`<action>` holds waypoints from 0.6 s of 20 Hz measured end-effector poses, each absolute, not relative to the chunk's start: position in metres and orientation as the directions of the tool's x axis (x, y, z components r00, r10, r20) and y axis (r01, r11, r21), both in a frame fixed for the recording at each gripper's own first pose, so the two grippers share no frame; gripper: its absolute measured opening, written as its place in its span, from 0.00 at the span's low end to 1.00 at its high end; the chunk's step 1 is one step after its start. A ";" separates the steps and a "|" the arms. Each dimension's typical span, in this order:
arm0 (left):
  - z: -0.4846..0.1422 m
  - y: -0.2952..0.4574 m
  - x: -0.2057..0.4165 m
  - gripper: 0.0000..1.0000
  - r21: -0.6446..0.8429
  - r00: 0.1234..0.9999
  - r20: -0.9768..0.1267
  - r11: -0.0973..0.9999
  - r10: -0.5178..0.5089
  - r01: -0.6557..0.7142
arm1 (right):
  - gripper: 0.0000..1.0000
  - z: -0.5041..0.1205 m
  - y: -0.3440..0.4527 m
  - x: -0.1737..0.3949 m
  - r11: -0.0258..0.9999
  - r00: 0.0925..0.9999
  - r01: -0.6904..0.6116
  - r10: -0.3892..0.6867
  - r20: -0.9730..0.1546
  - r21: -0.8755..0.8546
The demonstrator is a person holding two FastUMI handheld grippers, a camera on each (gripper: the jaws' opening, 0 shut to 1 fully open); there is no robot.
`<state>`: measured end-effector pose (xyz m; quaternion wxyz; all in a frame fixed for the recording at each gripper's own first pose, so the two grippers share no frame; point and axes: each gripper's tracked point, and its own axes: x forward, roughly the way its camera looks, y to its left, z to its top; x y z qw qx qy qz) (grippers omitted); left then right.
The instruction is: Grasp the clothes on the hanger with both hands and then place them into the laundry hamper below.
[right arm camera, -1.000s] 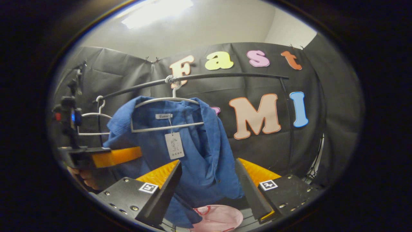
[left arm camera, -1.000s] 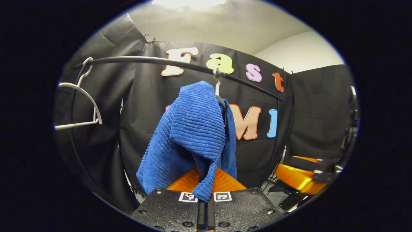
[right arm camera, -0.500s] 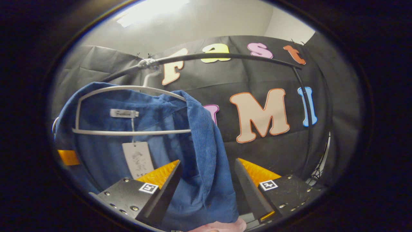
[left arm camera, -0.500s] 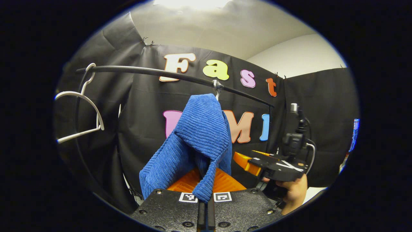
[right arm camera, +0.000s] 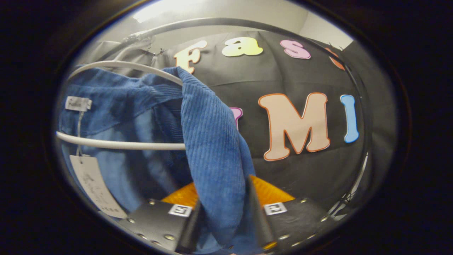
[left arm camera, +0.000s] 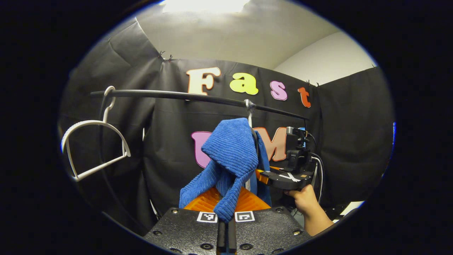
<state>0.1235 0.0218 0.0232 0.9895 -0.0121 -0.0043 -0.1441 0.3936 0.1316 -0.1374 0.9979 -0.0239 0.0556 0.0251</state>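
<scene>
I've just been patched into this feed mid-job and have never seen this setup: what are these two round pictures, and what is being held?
There is no robot arm. A person carries a hand-held gripper in each hand, and a camera rides on each, looking along its two fingers.

In the left gripper view, the left hand-held gripper is shut on a fold of the blue corduroy shirt. Farther off is the other gripper, with the hand that holds it.

In the right gripper view, the right hand-held gripper has closed on the shirt's front edge.

The shirt hangs on a white hanger from the black rail. An empty white hanger hangs beside it.
</scene>
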 end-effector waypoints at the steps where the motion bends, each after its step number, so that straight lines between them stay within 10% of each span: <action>1: 0.025 0.025 0.122 0.03 -0.024 0.959 0.011 0.958 -0.285 0.285 | 0.46 -0.139 0.129 0.399 0.998 0.994 -0.024 0.017 -0.112 -0.063; 4: 0.036 0.034 0.118 0.04 0.022 0.956 0.047 0.957 -0.289 0.288 | 0.06 -0.124 0.118 0.403 0.997 0.998 0.038 -0.041 -0.053 -0.061; 12: 0.049 0.049 0.118 0.03 0.065 0.943 0.046 0.943 -0.329 0.326 | 0.02 -0.089 0.083 0.425 0.993 0.993 0.118 -0.118 -0.001 -0.015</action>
